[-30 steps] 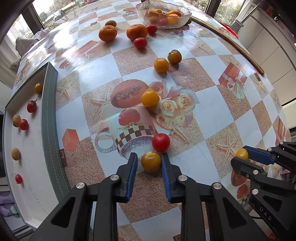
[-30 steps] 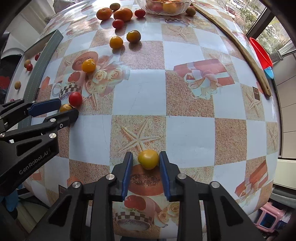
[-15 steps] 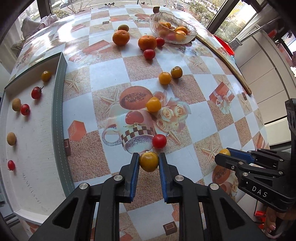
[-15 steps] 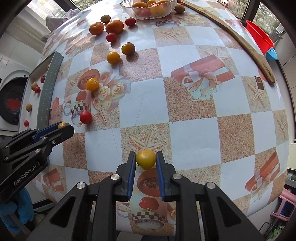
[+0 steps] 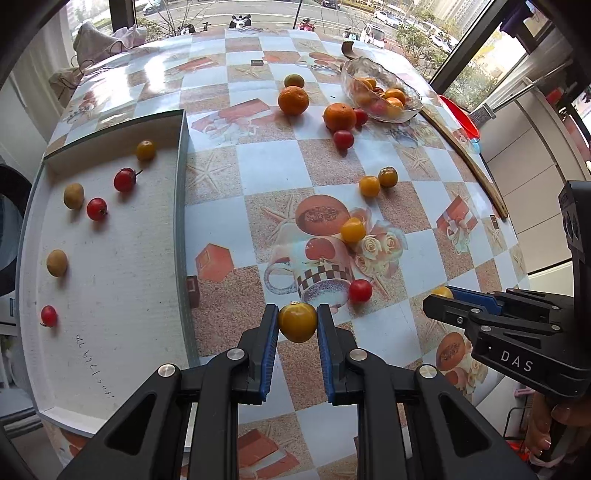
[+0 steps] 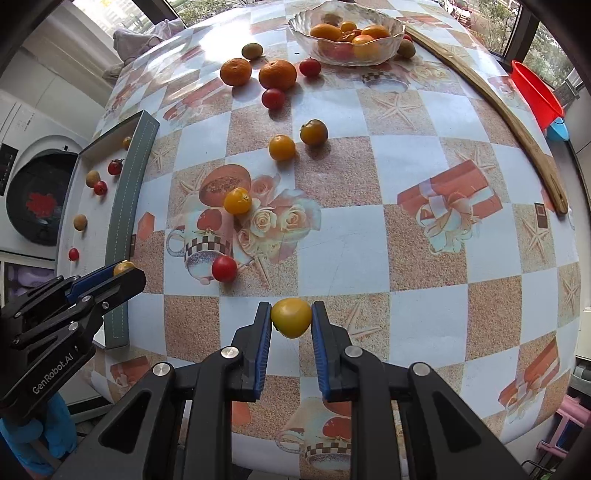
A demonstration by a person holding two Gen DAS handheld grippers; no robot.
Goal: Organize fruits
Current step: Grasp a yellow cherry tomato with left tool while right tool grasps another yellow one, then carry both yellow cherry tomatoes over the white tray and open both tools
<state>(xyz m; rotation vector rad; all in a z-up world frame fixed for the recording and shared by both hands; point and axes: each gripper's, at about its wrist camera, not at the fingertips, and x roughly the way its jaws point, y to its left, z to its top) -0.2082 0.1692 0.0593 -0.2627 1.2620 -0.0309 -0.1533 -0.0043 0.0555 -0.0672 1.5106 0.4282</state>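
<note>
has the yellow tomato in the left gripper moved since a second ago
Yes. The yellow tomato, clamped by the left gripper, has lifted away from the red tomato it sat against.

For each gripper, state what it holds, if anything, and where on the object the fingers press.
The left gripper clamps a yellow tomato across its two sides. The right gripper likewise clamps another yellow tomato by its sides.

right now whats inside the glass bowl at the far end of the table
The glass bowl holds several orange and yellow fruits piled together, with something red showing low through the glass. What lies beneath the pile is covered, so an exact count cannot be given.
</note>
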